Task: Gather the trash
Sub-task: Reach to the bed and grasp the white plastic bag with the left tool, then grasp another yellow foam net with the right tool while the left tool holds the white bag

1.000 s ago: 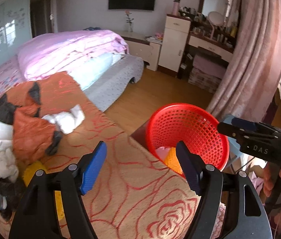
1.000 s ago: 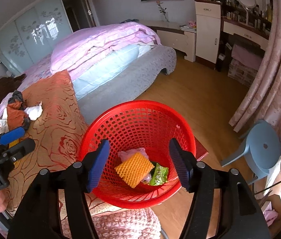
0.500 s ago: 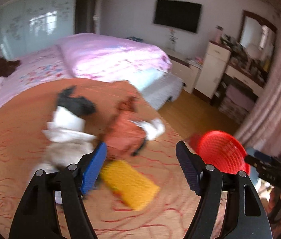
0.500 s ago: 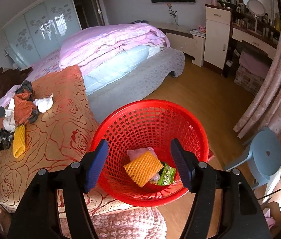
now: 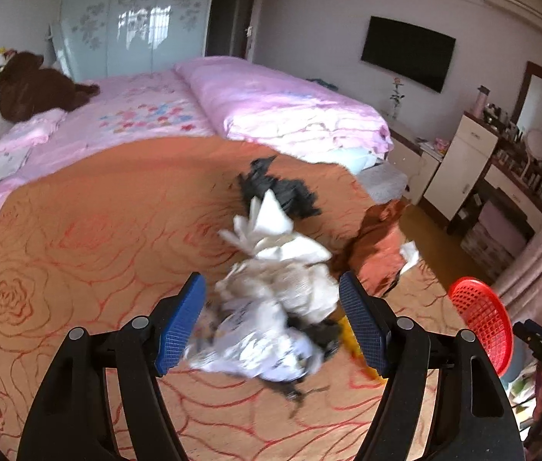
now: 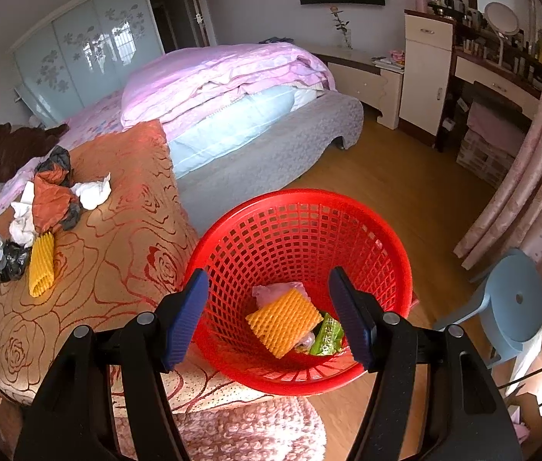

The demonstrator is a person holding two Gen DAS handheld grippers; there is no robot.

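My left gripper hangs open just above a trash pile on the orange rose-patterned blanket. Between its fingers, unpinched, lie crumpled white paper and a white printed bag. A black bag and an orange wrapper lie beyond. A yellow foam net peeks out behind the right finger. My right gripper stands open over the red mesh basket, which holds another yellow foam net, a pink bag and a green wrapper.
A bed with a folded pink quilt lies behind the blanket, with a brown plush toy at its far side. A blue stool, pink curtains and a dresser line the right. Wooden floor lies past the basket.
My left gripper swung left from beside the red basket to over the trash pile on the blanket, staying open. The right gripper stayed over the basket.
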